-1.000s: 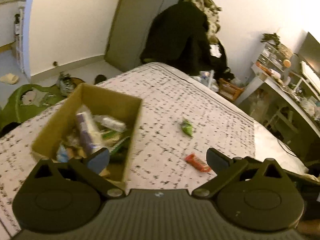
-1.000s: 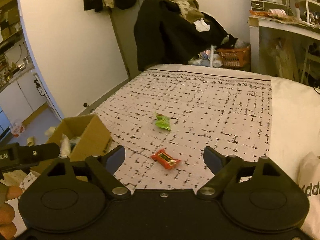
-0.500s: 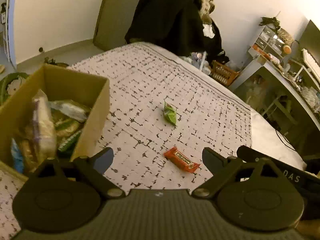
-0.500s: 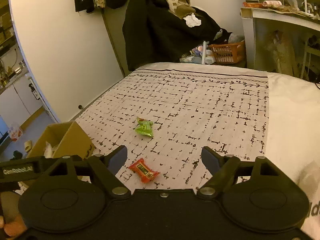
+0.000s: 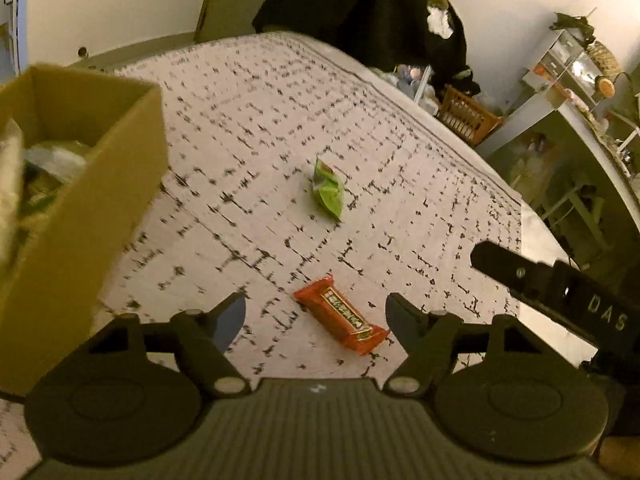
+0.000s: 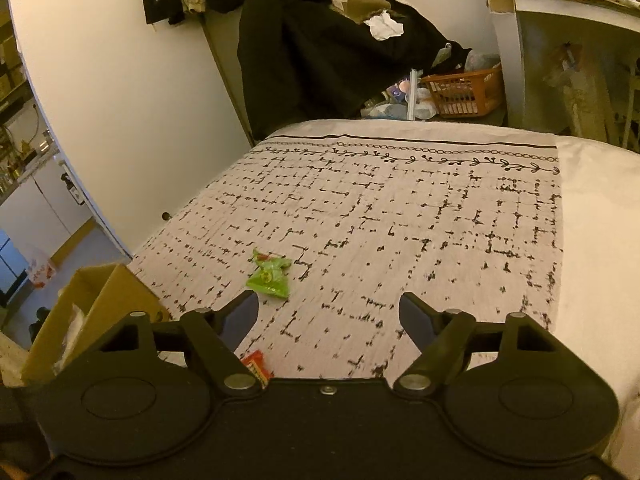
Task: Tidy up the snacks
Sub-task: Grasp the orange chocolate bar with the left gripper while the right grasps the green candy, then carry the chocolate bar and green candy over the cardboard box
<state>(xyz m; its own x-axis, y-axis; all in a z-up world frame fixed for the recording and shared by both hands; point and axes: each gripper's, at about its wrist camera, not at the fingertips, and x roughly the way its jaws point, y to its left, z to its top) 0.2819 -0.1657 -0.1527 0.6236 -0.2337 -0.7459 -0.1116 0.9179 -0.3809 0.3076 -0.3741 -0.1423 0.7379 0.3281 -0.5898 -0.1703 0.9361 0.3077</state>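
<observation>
An orange snack bar [image 5: 342, 319] lies on the patterned bedspread [image 5: 280, 120], between the fingers of my left gripper [image 5: 316, 314]. The jaws of that gripper are closing and do not touch the bar. A green snack packet [image 5: 329, 191] lies further out. A cardboard box [image 5: 80, 200] with several snacks inside stands at the left. My right gripper [image 6: 329, 314] hovers over the bedspread with its jaws closing and nothing between them. The green packet [image 6: 270, 276] sits just beyond its left finger. An end of the orange bar [image 6: 256, 366] peeks out under that finger, and the box [image 6: 96, 312] is at the lower left.
A pile of dark clothes [image 6: 328, 48] stands beyond the far end of the bed. An orange basket [image 6: 466, 90] sits on the floor beside a cluttered desk [image 6: 568, 20]. The right gripper's black body [image 5: 560, 292] shows at the right of the left wrist view.
Both grippers have moved forward and down over the bed. The left one has swung away from the box to the orange bar and narrowed its jaws. The right one has neared the green packet.
</observation>
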